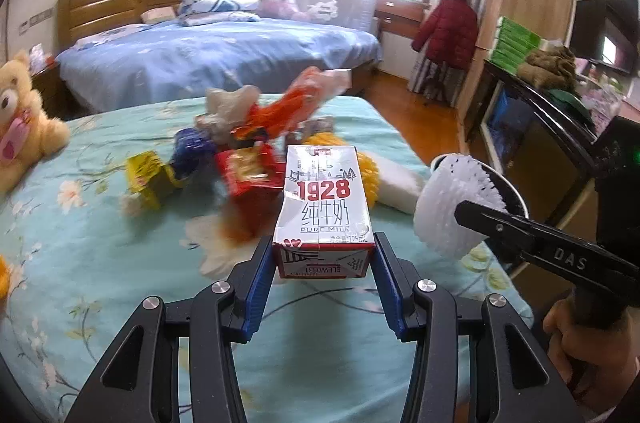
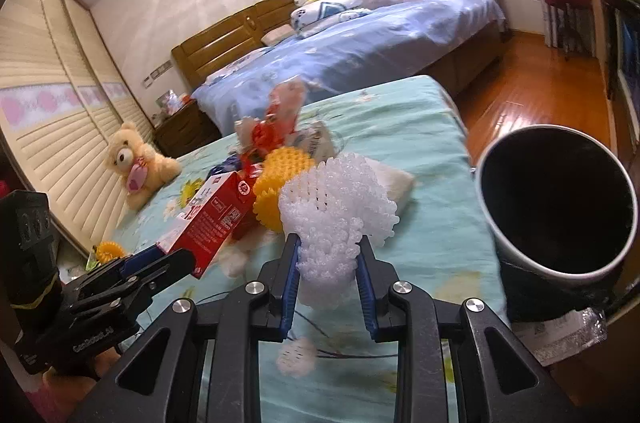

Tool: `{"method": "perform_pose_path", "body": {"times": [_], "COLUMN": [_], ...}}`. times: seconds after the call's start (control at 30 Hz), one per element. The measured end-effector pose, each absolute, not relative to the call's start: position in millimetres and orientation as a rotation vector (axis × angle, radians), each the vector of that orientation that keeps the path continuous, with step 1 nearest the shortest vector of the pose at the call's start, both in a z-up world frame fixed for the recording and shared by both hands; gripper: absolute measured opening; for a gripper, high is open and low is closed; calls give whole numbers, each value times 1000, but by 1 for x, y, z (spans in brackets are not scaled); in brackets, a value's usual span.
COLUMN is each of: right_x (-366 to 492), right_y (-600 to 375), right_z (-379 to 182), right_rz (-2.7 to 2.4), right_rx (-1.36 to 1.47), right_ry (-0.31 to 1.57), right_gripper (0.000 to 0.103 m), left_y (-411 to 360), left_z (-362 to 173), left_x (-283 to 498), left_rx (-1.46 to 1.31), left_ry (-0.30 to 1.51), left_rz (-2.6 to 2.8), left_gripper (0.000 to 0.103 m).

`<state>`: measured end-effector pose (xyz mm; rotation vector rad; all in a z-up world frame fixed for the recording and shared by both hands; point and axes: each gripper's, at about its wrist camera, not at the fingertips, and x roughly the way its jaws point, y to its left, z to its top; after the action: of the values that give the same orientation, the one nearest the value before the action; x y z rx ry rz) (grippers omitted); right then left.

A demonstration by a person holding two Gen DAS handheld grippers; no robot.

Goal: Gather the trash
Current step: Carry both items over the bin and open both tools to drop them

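My left gripper (image 1: 324, 263) is shut on a white and red "1928" milk carton (image 1: 325, 207), held above the turquoise bed sheet (image 1: 100, 263). From the right wrist view the carton (image 2: 218, 219) shows its red side in the left gripper (image 2: 176, 259). My right gripper (image 2: 328, 255) is shut on a white foam fruit net (image 2: 340, 211), squeezed between its blue pads. The same net (image 1: 452, 207) appears on the right of the left wrist view, beside the carton. A black bin with a metal rim (image 2: 556, 199) stands open just right of the net, beside the bed.
A blurred pile of wrappers (image 1: 248, 139), a yellow box (image 1: 146, 179) and yellow foam nets (image 2: 280, 179) lie on the sheet ahead. A teddy bear (image 2: 136, 163) sits at the left. A hand (image 1: 580, 339) holds the right gripper. Beyond the bed edge are wooden floor (image 2: 532, 95) and a blue bed (image 1: 224, 55).
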<state>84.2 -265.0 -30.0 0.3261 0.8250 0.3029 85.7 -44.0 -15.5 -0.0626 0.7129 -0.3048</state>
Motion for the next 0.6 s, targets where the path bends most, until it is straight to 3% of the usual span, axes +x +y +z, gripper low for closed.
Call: {"method": "perform_pose_path", "body": {"times": [0.6], "right_x": [74], "right_y": [-355], "right_z": [-32], "right_rz": [113], "right_rx": [416], "right_ry": [794], "right_gripper": [27], "left_y": [-124], "left_z": [-23], "left_x": [124], "left_rx": [27], "left_ry": [730], "left_rz": [-472], "left_gripper": [47]}}
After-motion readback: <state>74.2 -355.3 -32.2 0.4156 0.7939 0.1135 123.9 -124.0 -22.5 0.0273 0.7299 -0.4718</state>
